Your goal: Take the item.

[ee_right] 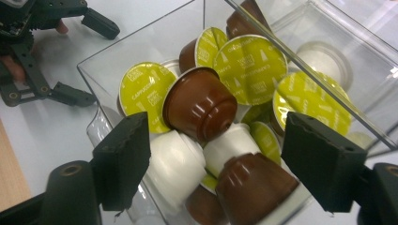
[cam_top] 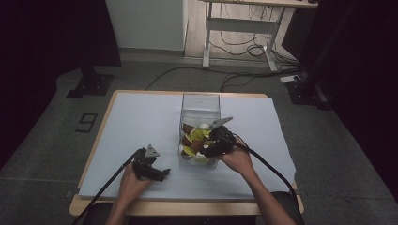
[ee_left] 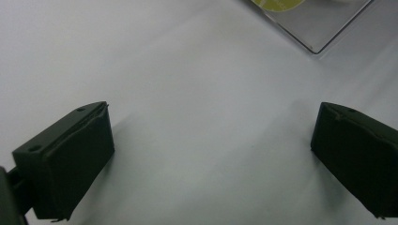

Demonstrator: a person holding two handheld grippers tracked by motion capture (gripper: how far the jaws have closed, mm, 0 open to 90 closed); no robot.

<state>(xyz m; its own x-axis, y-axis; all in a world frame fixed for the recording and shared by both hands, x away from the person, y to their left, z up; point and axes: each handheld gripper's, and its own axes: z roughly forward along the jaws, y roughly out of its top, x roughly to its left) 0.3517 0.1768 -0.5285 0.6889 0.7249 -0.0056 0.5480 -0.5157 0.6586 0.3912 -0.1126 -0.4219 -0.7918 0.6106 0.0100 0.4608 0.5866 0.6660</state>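
The left claw (cam_top: 162,174) is being held low over the bench (ee_left: 197,93), its jaws standing wide apart with nothing but the pale covering between them. Well off to its right and a little ahead, only a corner of the clear box (ee_left: 312,33) is being caught in the left gripper view.

The right claw (ee_right: 218,161) is being poised at the near rim of that box (cam_top: 201,105), its jaws apart and not pressing on anything. The coffee capsules (ee_right: 202,105) are lying directly ahead of and below it, so the right hand is judged far nearer than the left. The heap is lying jumbled, with no shared axis. 1 brown capsule is lying on its side in the middle, its rounded base being turned toward the claw and its long axis running away into the box. 2 white capsules (ee_right: 176,166) are lying just below it, between the jaw tips, and another brown one (ee_right: 253,185) is sitting nearest the right jaw. Yellow-green foil lids (ee_right: 251,70) are facing up behind.

The capsules are looking smooth, glossy and small, tapering like cups.
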